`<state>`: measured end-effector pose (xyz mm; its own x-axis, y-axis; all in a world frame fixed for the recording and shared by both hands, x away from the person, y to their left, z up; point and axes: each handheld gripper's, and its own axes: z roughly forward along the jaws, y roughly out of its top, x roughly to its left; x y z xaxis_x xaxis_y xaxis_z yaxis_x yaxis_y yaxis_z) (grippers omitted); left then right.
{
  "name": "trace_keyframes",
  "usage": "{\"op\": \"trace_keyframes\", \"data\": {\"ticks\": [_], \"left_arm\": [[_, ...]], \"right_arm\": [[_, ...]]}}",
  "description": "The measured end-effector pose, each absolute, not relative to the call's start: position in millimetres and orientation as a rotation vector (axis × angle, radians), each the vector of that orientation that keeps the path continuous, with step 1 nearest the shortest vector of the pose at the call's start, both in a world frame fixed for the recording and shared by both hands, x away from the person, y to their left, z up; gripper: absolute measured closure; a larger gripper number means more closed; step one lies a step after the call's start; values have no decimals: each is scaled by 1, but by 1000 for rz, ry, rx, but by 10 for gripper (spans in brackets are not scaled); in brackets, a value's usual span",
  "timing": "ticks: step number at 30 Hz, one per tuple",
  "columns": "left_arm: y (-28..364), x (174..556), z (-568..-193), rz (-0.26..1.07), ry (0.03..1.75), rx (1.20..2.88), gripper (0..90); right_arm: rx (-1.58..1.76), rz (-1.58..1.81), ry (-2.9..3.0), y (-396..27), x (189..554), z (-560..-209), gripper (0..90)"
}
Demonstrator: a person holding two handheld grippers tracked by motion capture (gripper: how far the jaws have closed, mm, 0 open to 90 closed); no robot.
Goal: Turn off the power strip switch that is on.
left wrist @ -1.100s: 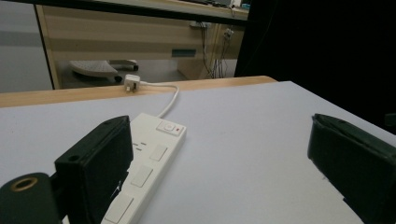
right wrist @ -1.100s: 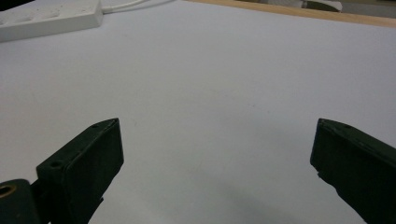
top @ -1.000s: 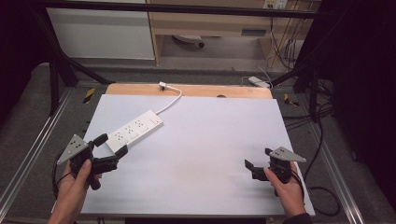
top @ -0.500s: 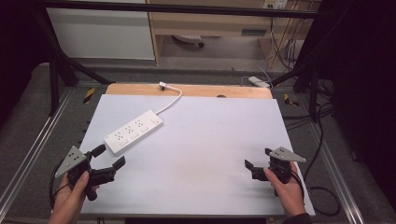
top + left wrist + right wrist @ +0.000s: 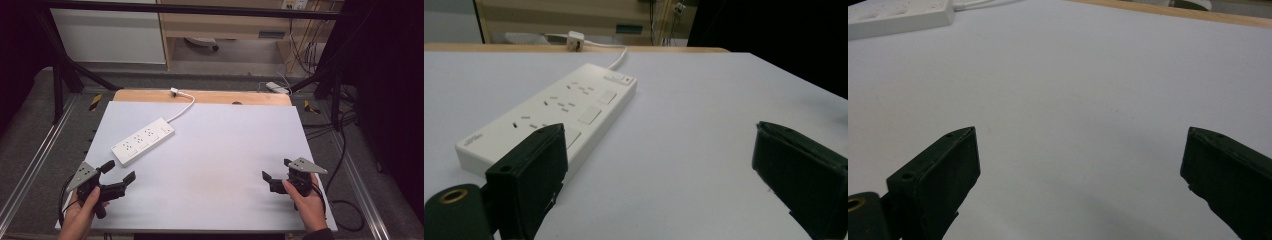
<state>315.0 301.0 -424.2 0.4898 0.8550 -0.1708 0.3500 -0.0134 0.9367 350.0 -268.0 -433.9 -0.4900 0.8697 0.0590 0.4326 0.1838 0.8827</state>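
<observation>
A white power strip [image 5: 143,141] lies slanted on the white table [image 5: 225,145], left of centre. Its white cord [image 5: 185,106] runs to a plug [image 5: 174,92] resting on the wooden far edge. My left gripper [image 5: 120,171] is near the front left corner, open and empty, a short way in front of the strip. In the left gripper view the power strip [image 5: 559,107] lies just beyond the left jaw, and the left gripper [image 5: 659,150] holds nothing. My right gripper [image 5: 276,170] is open and empty at the front right; its own view shows the right gripper [image 5: 1080,150] over bare table.
Metal frame rails [image 5: 40,160] run along both sides of the table. Beyond the far edge a second white power strip [image 5: 276,87] and cables [image 5: 345,125] lie on the floor. A wooden shelf unit [image 5: 225,25] stands at the back.
My left gripper has drawn back toward the near edge, away from the power strip, and stays open. The right gripper has not moved.
</observation>
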Motion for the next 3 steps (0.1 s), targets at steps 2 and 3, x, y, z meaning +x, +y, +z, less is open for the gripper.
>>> {"op": "trace_keyframes", "data": {"ticks": [2,3], "left_arm": [[300,315,-427,561,1068,1626,87],[300,315,-427,561,1068,1626,87]], "right_arm": [[1220,1248,2010,-268,350,-435,29],[1227,1247,2011,-268,351,-435,29]]}}
